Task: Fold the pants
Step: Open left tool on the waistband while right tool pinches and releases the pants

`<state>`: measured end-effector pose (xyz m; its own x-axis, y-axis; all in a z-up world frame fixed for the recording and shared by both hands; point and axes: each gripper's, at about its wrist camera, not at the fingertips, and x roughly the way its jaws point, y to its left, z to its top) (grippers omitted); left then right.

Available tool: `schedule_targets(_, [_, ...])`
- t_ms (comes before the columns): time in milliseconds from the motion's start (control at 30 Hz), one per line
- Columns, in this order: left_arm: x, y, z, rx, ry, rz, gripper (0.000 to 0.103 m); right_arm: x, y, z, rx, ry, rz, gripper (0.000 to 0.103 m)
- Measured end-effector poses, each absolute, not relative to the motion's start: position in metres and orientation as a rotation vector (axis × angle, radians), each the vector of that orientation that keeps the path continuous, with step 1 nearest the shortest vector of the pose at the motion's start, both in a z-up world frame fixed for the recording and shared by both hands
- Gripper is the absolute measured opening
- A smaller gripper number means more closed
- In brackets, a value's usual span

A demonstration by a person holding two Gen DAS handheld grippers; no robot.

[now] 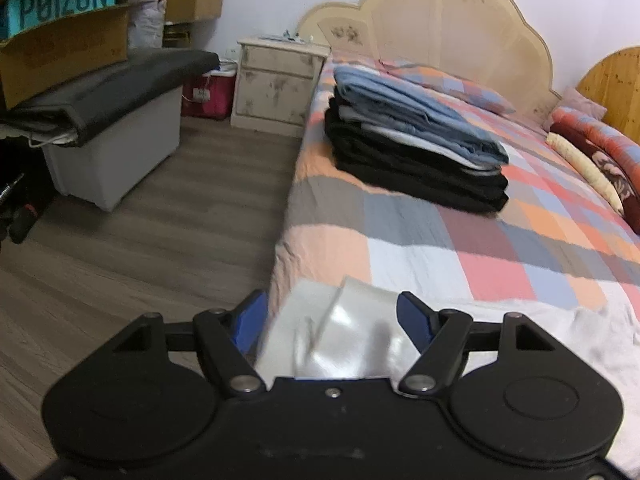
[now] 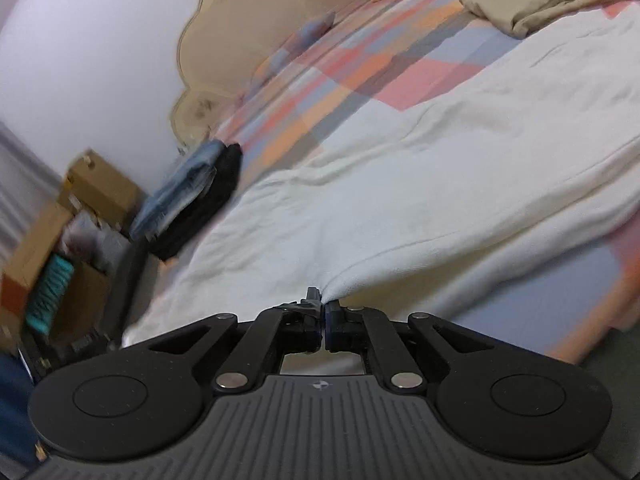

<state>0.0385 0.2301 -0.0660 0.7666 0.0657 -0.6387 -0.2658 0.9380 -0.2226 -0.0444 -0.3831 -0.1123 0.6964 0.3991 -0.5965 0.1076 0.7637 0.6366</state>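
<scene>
Two grippers meet the white pants [image 2: 400,208] on the bed [image 1: 500,248]: right gripper [image 2: 323,316] is clamped on their near edge, left gripper [image 1: 332,320] stands wide apart around bunched cloth; their length stretches away from the right gripper.

light: even, soft indoor | blur: right wrist view smeared, left edge worst | edges: fisheye-bent, corners darkened

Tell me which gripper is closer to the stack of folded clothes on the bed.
Left, probably. The left gripper hangs open over the white pants at the bed's edge, the stack of folded clothes straight ahead of it. The right gripper, shut on the pants, sees the stack farther off to its left.
</scene>
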Motion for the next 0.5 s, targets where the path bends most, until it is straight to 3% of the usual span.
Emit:
schedule_targets(100, [0.041,0.234,-0.066,-0.322,0.678,0.188,0.074,-0.033,-0.380,-0.132,0.613,0.889,0.206,0.001])
schedule_targets(133, [0.042,0.234,-0.066,-0.315,0.683,0.187,0.074,-0.034,-0.382,-0.126,0.598,0.880,0.221,0.008])
schedule_targets(200, [0.042,0.234,-0.065,-0.294,0.682,0.177,0.075,-0.038,-0.387,-0.111,0.565,0.868,0.252,0.041])
schedule_targets(367, [0.049,0.238,-0.065,-0.299,0.686,0.162,0.075,-0.036,-0.390,-0.058,0.467,0.745,0.447,0.040])
schedule_targets(433, [0.055,0.235,-0.068,-0.295,0.703,0.149,0.075,-0.023,-0.383,-0.041,0.383,0.654,0.500,0.046])
schedule_targets(500, [0.062,0.228,-0.069,-0.264,0.722,0.128,0.075,0.004,-0.371,-0.034,0.311,0.586,0.523,0.084])
